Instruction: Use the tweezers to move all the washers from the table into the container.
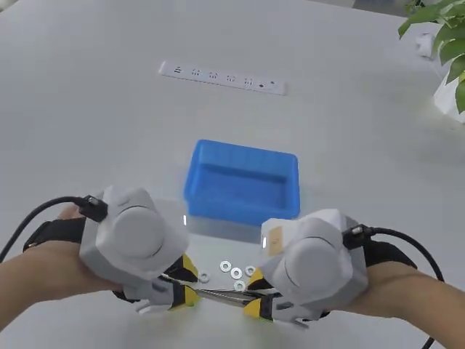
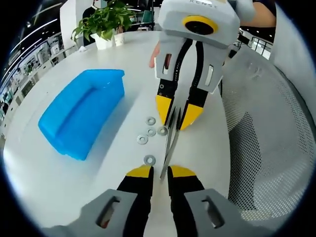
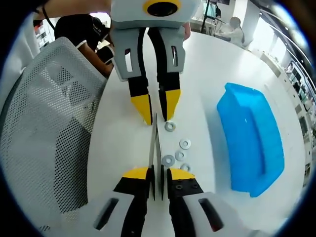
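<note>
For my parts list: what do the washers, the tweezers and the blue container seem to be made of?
Washers: probably metal, silvery with a shine.
Tweezers: probably steel, thin grey blades.
Container: probably plastic, matte uniform blue, rounded moulded edges.

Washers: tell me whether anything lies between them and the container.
Nothing visible does. The washers lie loose on the table, with bare surface between them and the container. The tweezers sit on the washers' other side, away from it.

Head view looks down, gripper views low, facing each other, sharing container (image 2: 81, 116)
</note>
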A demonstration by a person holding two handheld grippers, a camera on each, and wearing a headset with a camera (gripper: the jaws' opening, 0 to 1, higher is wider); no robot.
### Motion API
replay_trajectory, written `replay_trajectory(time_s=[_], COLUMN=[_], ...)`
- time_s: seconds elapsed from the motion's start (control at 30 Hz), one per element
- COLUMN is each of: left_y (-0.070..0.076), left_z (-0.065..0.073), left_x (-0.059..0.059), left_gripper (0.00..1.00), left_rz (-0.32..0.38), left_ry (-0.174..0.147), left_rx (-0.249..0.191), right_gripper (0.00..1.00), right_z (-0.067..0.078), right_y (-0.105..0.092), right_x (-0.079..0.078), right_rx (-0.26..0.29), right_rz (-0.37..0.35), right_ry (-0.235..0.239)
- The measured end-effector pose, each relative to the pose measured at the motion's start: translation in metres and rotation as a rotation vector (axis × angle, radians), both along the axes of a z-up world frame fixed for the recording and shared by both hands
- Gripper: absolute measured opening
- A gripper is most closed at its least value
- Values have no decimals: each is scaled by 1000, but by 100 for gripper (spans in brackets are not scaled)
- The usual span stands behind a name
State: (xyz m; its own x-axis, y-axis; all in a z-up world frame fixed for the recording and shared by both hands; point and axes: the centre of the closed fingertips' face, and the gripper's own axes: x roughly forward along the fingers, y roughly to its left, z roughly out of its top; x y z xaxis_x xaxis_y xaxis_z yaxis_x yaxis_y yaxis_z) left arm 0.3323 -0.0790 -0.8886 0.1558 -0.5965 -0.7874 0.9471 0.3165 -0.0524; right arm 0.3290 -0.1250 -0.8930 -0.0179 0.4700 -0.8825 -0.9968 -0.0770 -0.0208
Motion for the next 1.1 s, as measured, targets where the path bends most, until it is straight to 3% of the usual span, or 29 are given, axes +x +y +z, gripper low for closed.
replay_trajectory(time_s=[0.07, 0.13, 0.2, 0.37, 0.53, 0.6, 0.67, 0.77, 0.8, 1.0, 1.1], left_y=[-1, -4, -7, -7, -8, -8, -8, -10, -9, -17, -21], left_z=[0, 0, 0, -1, -1, -1, 0, 11, 15, 45, 59], left_x=[0, -9, -8, -3, -5, -8, -11, -13, -13, -13, -15], left_gripper=[13, 11, 11, 7, 6, 5, 5, 5, 5, 4, 5], left_rz=[-13, -55, -82, -61, -93, -107, -128, -147, -155, -183, -188], left_ry=[-3, 30, 9, -4, -18, -6, -21, -25, -30, -66, -83], left_rx=[5, 0, -6, 9, 57, 75, 93, 82, 82, 28, -5], right_gripper=[14, 14, 14, 12, 11, 11, 10, 9, 9, 9, 8], right_z=[0, 0, 0, 0, 0, 0, 0, 0, 3, 13, 19], right_y=[0, 0, -1, -1, -1, -1, -1, -3, -2, -5, -4], right_x=[-1, -2, -1, 1, 1, 2, 0, -3, -1, -3, -5], right_rx=[-15, -22, -22, -20, -17, -5, 3, 8, 32, 123, 176], right_rz=[18, 32, 34, 31, 37, 26, 29, 48, 45, -17, -19], right_ry=[-10, -21, -24, -35, -45, -42, -55, -77, -99, -98, -126])
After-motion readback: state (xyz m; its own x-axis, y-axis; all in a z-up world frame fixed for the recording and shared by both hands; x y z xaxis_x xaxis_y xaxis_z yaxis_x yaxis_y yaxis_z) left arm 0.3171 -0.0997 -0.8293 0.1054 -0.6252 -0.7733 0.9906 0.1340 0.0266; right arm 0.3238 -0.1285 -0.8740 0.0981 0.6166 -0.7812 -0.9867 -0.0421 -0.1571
